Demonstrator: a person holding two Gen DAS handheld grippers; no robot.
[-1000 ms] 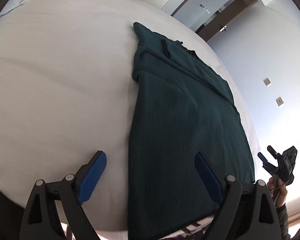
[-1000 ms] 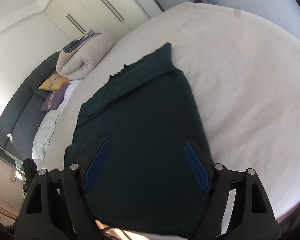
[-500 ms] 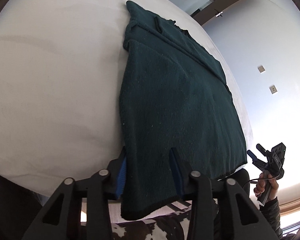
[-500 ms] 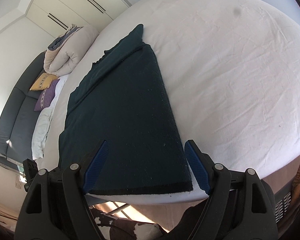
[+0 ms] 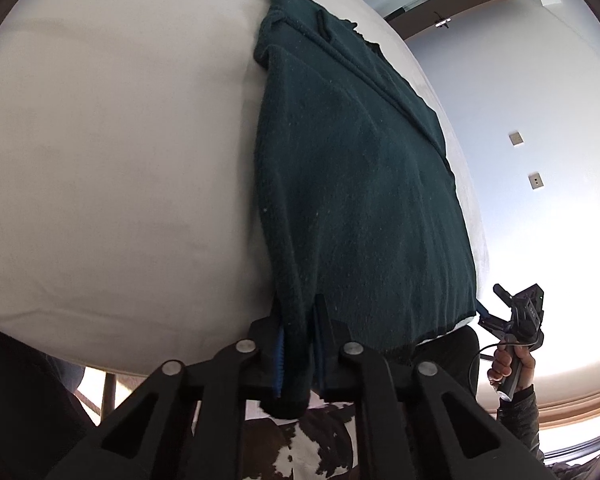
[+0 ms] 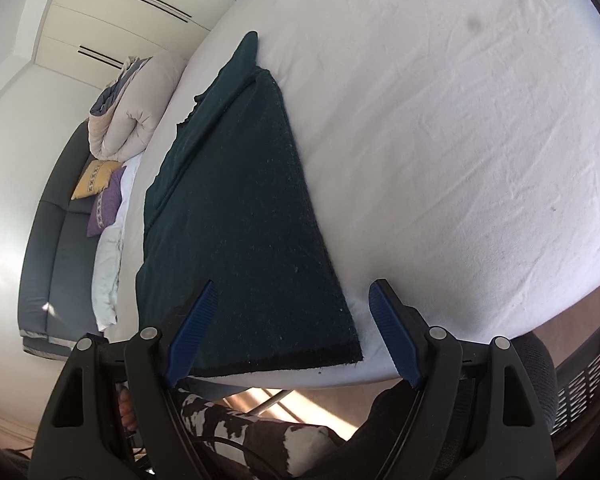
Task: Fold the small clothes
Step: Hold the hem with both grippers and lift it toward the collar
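Newly clamped on the lengthwise green garment's [image 5: 360, 184] hem, left gripper [image 5: 298, 344]; right gripper's [image 6: 292, 336] fingers apart.

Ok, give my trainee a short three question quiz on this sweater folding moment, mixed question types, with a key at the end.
1. True or false: the left gripper is shut on the near hem of the green sweater.
2. The right gripper is: A) open, straddling the sweater's near corner; B) shut on a sleeve; C) holding a pillow.
3. Fill in: the sweater lies on a white ____.

Key: 1 true; 2 A; 3 bed.
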